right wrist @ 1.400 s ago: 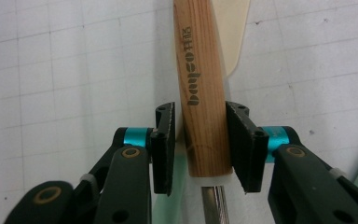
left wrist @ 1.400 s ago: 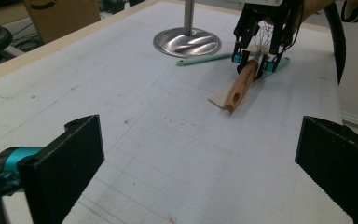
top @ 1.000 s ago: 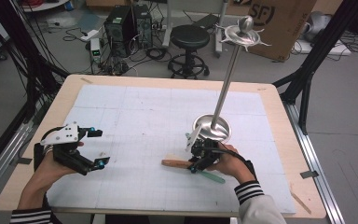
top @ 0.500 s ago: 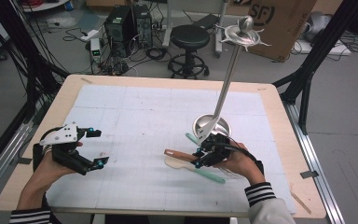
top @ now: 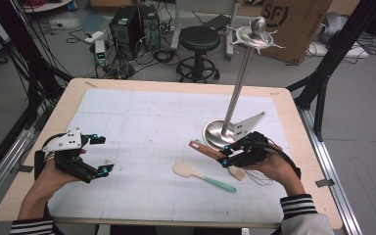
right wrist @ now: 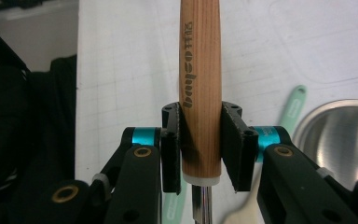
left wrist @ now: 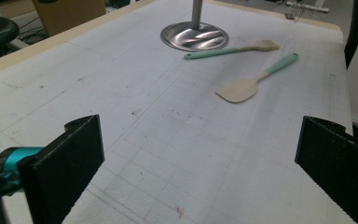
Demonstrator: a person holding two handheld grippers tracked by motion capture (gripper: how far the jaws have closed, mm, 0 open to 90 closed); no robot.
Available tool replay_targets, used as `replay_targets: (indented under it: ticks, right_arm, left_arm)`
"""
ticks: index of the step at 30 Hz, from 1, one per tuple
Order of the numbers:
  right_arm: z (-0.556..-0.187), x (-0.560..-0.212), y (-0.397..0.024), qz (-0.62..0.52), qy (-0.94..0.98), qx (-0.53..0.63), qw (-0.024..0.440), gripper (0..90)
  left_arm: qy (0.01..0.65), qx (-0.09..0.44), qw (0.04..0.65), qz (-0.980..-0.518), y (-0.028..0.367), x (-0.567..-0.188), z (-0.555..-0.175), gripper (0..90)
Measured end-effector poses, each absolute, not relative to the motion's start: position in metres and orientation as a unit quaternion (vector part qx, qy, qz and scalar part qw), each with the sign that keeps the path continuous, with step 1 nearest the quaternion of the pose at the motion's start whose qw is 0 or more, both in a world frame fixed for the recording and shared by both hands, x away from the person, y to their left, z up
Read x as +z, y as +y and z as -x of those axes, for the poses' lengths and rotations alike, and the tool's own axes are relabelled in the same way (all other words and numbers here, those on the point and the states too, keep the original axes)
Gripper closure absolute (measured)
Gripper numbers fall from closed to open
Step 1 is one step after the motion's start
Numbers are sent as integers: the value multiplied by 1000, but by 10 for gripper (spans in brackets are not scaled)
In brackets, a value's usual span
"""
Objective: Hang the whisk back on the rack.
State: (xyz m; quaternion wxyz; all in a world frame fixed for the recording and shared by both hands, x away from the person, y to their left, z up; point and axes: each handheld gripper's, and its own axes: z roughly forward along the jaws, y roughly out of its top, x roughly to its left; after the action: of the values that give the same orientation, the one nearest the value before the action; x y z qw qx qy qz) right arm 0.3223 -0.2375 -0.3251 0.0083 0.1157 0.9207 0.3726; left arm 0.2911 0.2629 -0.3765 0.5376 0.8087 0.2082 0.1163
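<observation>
Right gripper (right wrist: 200,149) clamped on one whisk (top: 210,151) by its wooden handle, lifted off the worktop (top: 142,122) just in front of the one steel stand (top: 223,132). Two teal-handled spatulas: one (top: 203,176) near-left of it, one (left wrist: 230,49) beside the stand's base. Left gripper (left wrist: 200,158) jaws apart, holding nothing, near-left.

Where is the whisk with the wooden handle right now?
In the high view, the whisk is lifted off the table at the right, clamped in the right gripper, beside the stand's round metal base and above the teal-handled spatula.
</observation>
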Motion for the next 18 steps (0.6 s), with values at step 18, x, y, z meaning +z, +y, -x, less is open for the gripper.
replay_targets:
  ticks: [18]
  right_arm:
    - [-305, -271, -308, -146, 883, 444, 51, 703]
  left_arm:
    - [214, 115, 530, -812, 263, -380, -292, 17]
